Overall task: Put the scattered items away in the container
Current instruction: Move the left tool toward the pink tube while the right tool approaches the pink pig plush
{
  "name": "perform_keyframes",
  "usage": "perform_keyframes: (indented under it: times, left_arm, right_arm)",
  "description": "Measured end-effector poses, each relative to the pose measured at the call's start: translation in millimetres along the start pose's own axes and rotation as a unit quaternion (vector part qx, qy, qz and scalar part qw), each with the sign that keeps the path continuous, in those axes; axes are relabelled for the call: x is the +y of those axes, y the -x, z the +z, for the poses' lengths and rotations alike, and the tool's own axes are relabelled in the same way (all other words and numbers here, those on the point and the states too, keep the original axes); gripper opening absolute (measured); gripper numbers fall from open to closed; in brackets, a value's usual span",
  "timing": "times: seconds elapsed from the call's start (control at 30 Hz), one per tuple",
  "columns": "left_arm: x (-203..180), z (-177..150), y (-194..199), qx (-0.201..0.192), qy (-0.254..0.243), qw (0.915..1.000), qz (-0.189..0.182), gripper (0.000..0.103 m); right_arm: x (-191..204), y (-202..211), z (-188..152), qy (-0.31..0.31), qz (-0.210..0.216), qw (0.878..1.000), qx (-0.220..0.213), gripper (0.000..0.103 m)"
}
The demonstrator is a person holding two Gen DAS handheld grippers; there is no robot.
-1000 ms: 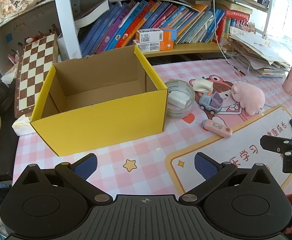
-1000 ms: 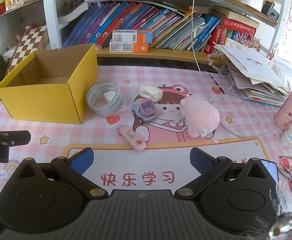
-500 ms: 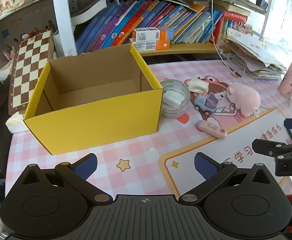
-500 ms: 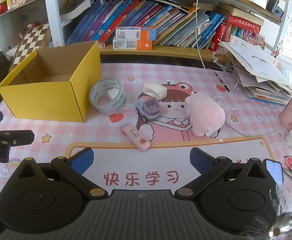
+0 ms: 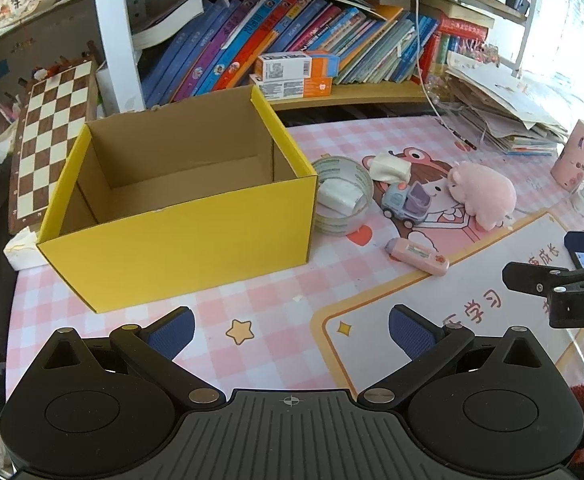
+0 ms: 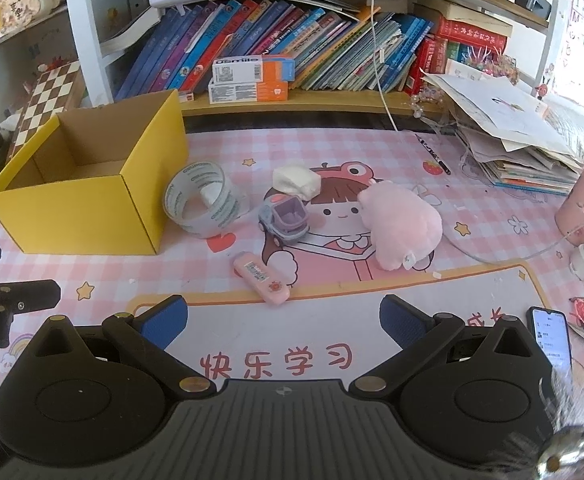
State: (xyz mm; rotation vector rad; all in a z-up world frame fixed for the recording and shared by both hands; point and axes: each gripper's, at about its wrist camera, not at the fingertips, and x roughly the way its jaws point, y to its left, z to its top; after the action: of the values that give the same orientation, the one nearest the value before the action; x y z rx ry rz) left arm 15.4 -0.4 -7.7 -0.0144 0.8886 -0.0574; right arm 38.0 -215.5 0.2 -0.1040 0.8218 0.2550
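Claws spread and empty: left claw (image 5: 289, 326) and right claw (image 6: 281, 318) hover over bare counter (image 6: 492, 280) at its near edge. Yellow box (image 6: 79, 204) stands open near the left edge. Tape roll (image 6: 201, 204) sits just beside its right wall; toy car (image 6: 285, 220), pink plush (image 6: 400, 228), white lump (image 6: 296, 182) and pink stick (image 6: 260, 277) lie mid-counter.

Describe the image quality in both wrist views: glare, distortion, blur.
Left wrist view: strong fisheye bending of the shelf, daylight blown out at the upper right, yellow box sharp. Right wrist view: same barrel warp, washed-out brightness along the right edge, a blurred smear at the lower right corner beside the phone; the toys at centre stay in focus.
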Motion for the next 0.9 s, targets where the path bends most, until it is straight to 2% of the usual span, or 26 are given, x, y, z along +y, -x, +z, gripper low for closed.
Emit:
perform_keyframes:
  times: [0.53,0.77,0.9]
  left_arm:
    - [-5.5,20.5,-14.9,-0.010,-0.023,0.9993,-0.027,0.103]
    - [-17.3,36.2,-24.0,-0.037,-0.061,0.9970,-0.029,0.103]
    - [-26.5,39.5,-24.4,-0.065,-0.074,0.9945,-0.037,0.103]
  right_arm:
    - [-10.7,-13.3,5.6,-0.016,-0.011,1.000,0.010,0.103]
    - [-17.3,-23.4,11.4,-0.026,-0.014,0.999,0.012,0.103]
    - [-21.9,-27.4,13.4,-0.030,-0.015,0.999,0.012,0.103]
